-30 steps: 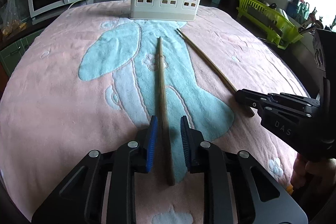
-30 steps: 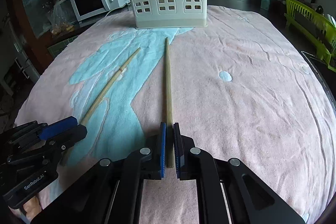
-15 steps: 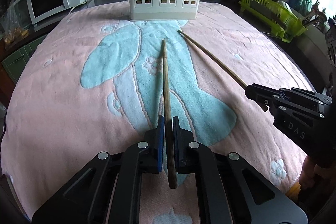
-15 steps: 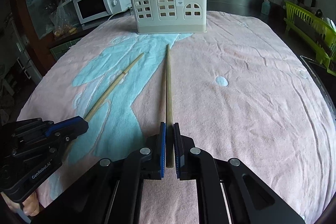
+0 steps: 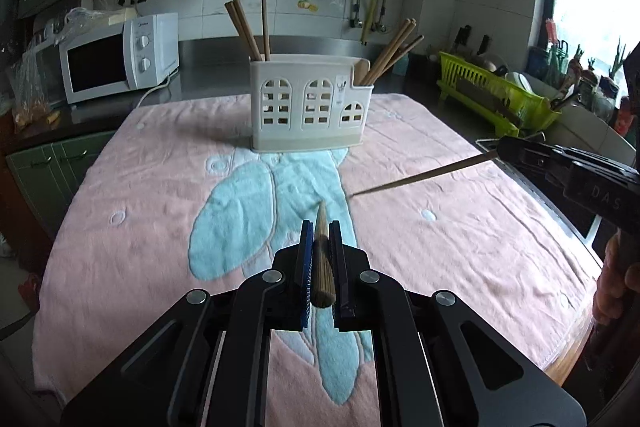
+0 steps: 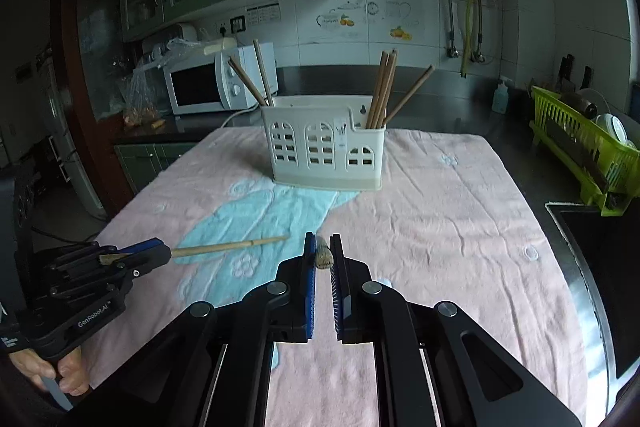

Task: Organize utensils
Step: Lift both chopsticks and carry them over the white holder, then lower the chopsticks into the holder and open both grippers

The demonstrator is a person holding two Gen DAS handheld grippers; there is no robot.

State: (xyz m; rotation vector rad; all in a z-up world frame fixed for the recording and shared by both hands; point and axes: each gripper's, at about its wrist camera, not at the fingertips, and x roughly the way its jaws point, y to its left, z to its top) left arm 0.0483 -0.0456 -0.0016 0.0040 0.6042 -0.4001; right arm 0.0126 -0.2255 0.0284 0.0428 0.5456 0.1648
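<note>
A pink towel (image 5: 120, 267) with a pale blue motif covered the kitchen table, a microwave (image 5: 116, 63) on the counter to the left and a green dish rack (image 5: 496, 95) to the right; I took the towel as padding to stop loose sticks from rolling. At centre back stood the white holder (image 5: 308, 103), chopsticks already leaning in its left and right compartments. My left gripper (image 5: 320, 251) was pinched tight on one chopstick (image 5: 321, 259), its tip aimed forward and clear of the cloth. My right gripper (image 6: 322, 259) was likewise clamped on a second chopstick (image 6: 323, 255), seen end-on. Both tools were tilted moderately downward toward the holder, which I judged the likely destination.
</note>
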